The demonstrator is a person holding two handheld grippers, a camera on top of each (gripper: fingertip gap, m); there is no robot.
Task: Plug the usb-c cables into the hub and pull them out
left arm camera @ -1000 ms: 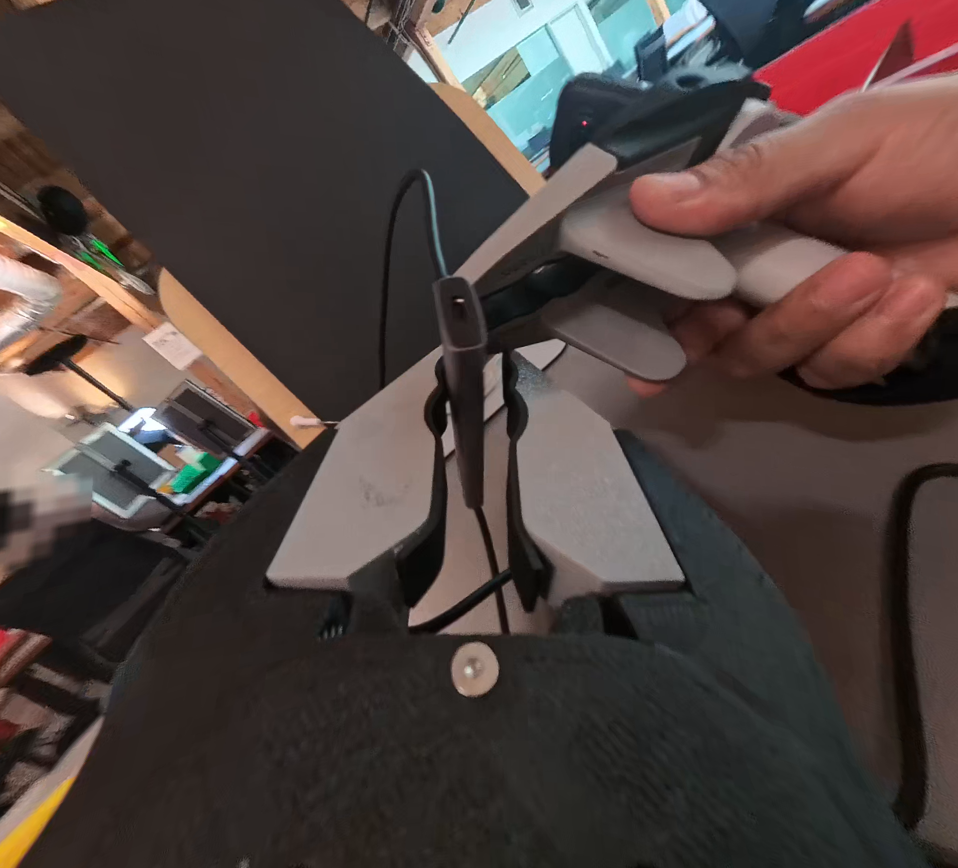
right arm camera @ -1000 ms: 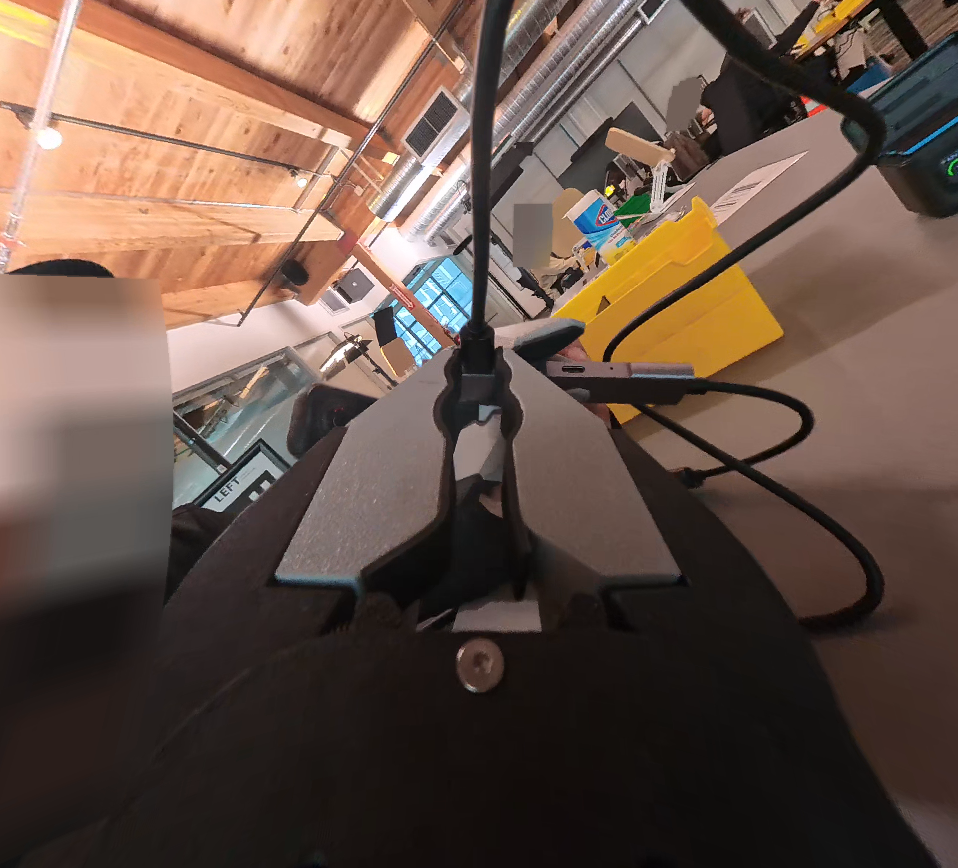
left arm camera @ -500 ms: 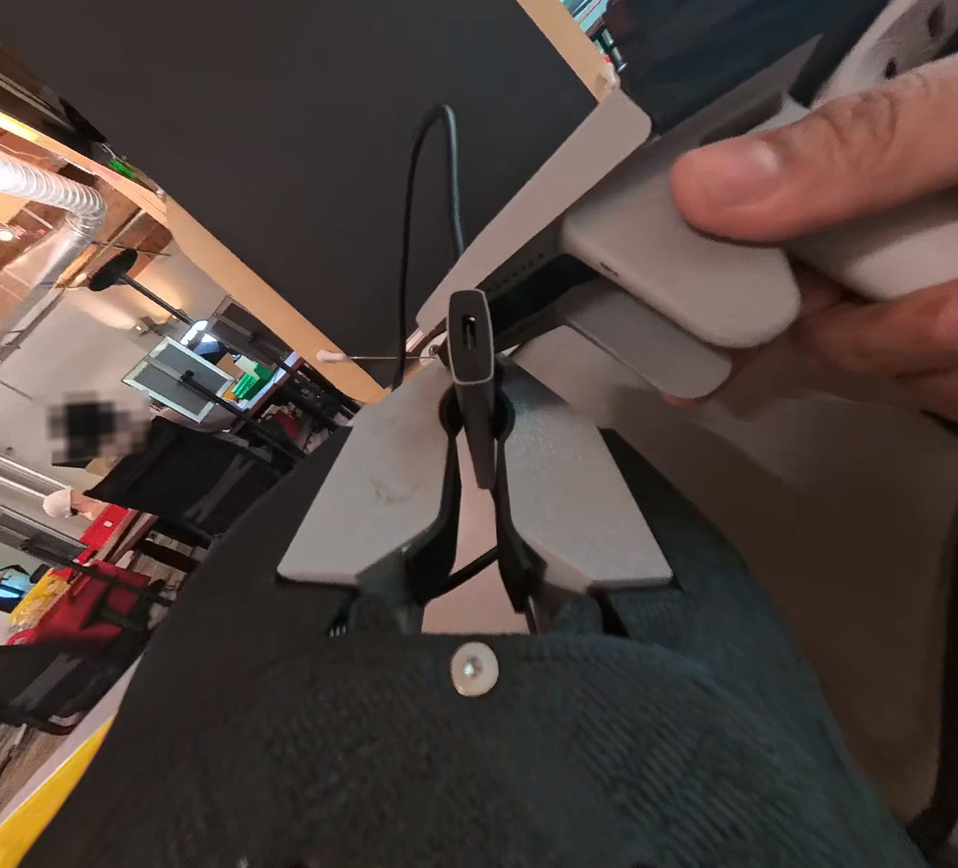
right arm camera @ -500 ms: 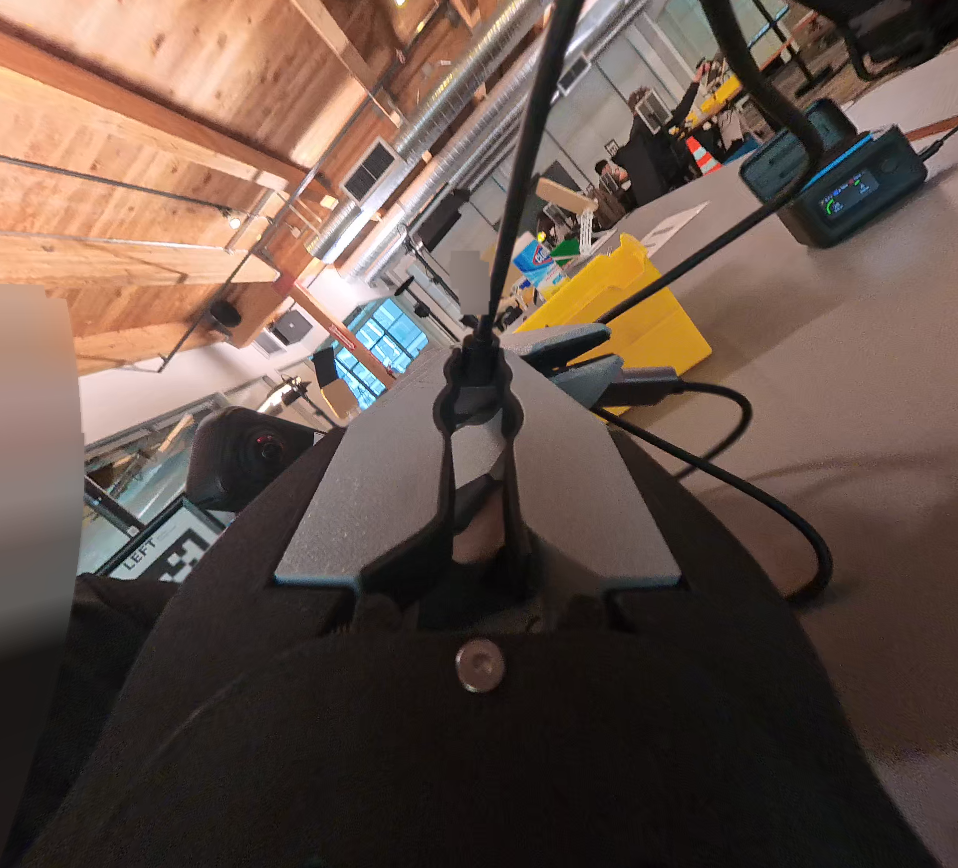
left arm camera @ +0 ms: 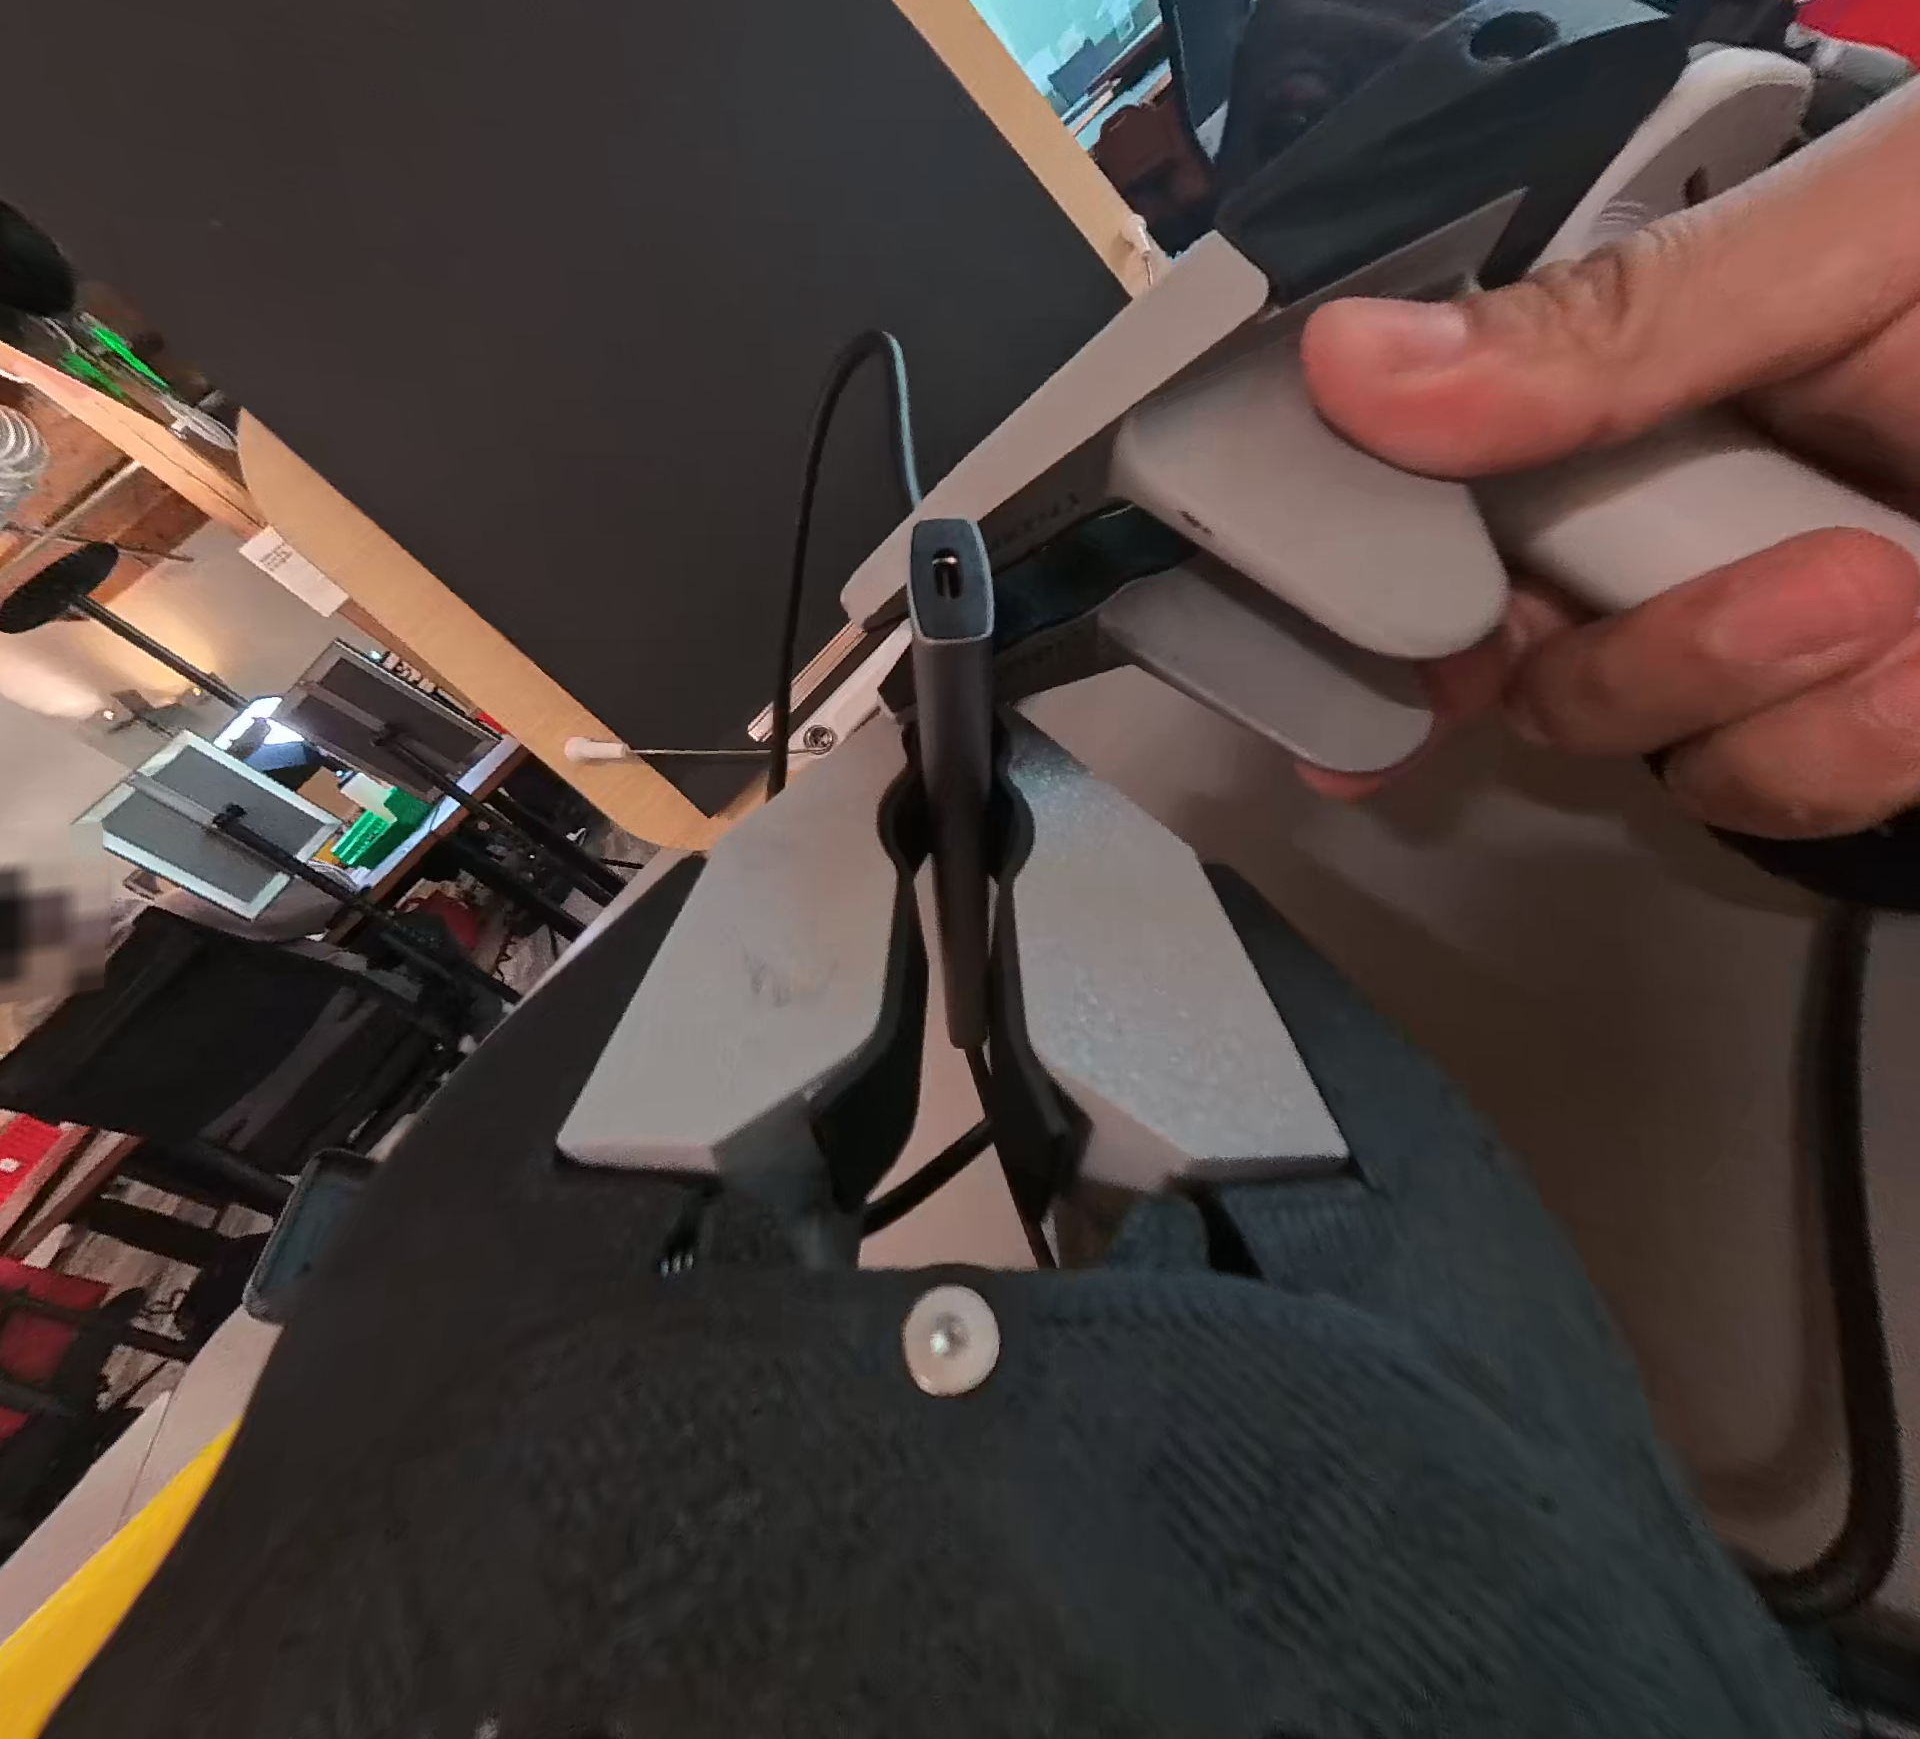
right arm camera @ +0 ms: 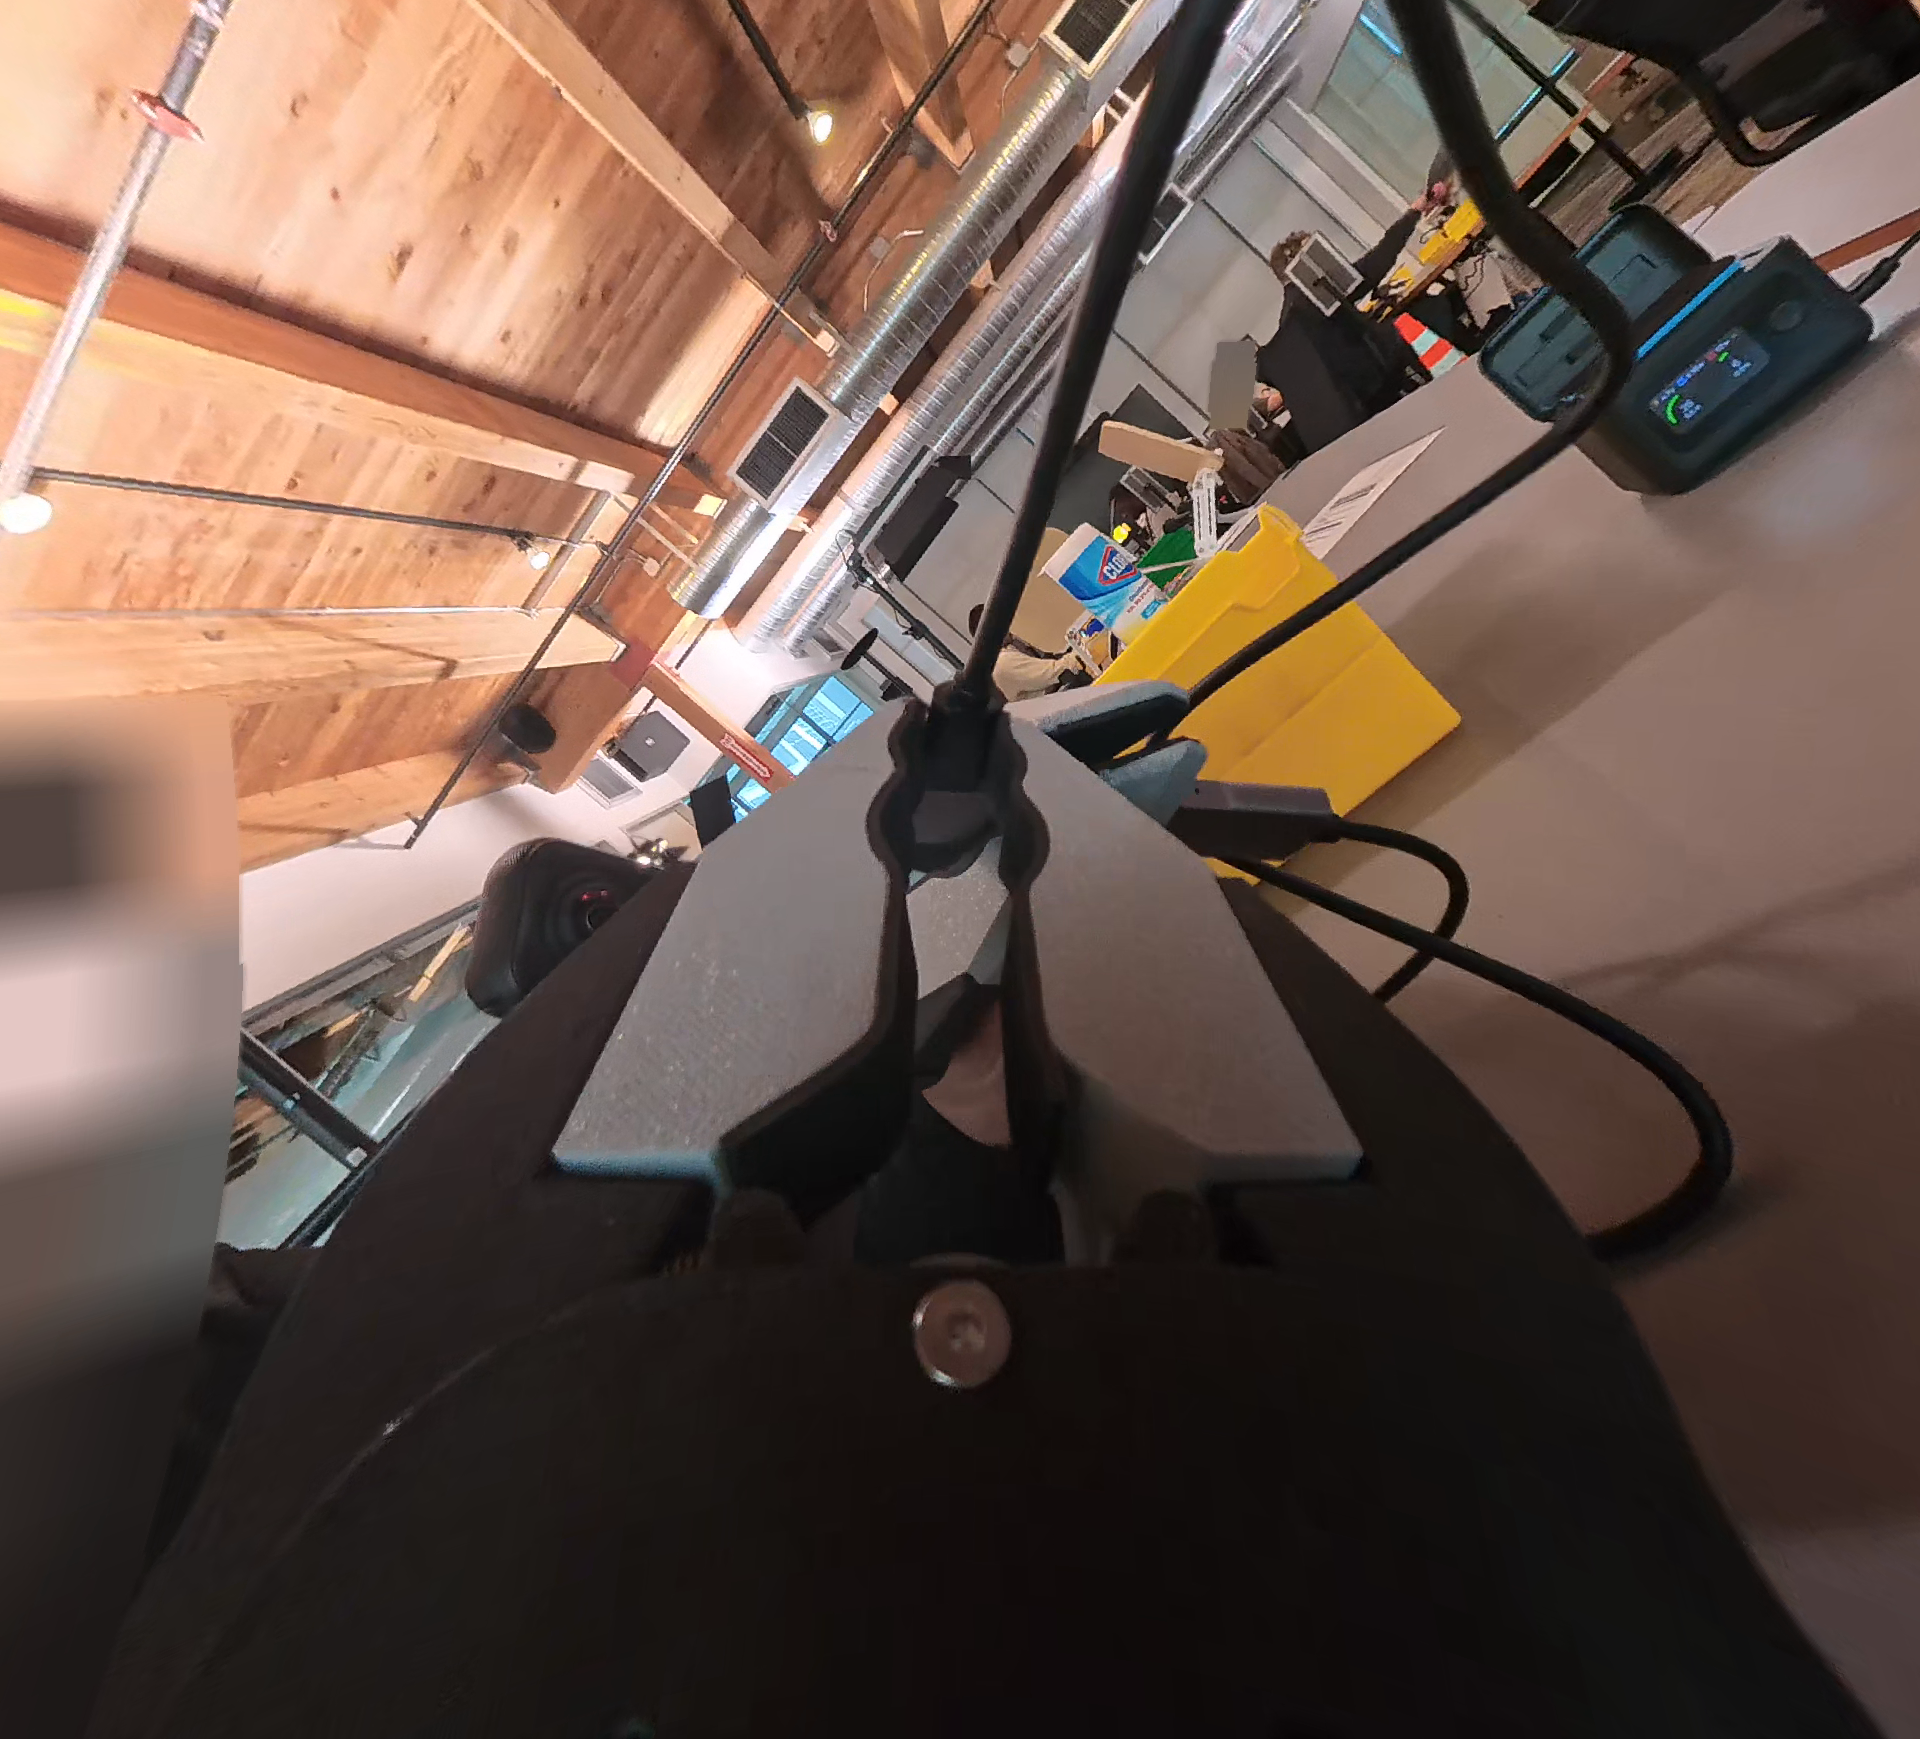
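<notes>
My left gripper (left arm camera: 956, 822) is shut on a slim dark grey hub (left arm camera: 953, 733), held upright. The port on the hub's top end (left arm camera: 948, 569) is empty. My right gripper (right arm camera: 956, 785) is shut on the plug of a black usb-c cable (right arm camera: 1091, 318) that arcs up and over to the right. In the left wrist view the right gripper (left arm camera: 883, 640), held by a hand (left arm camera: 1662, 463), has its tips right behind the hub's top end. In the right wrist view the hub (right arm camera: 1262, 801) sticks out to the right of my fingers. The plug tip is hidden.
A grey table (right arm camera: 1662, 806) carries a yellow bin (right arm camera: 1309, 692), a dark power station with a lit screen (right arm camera: 1704, 380) and loose black cable loops (right arm camera: 1662, 1097). A large black panel (left arm camera: 520, 235) stands behind the hub. People sit far off. Across from one pair of fingers to the other is roughly 4 centimeters. Left tips and right tips are each some 25 centimeters from the large black panel (left arm camera: 520, 235).
The right gripper has come closer to the hub's top end and stays there. Both views have tilted. Both grippers keep their hold.
</notes>
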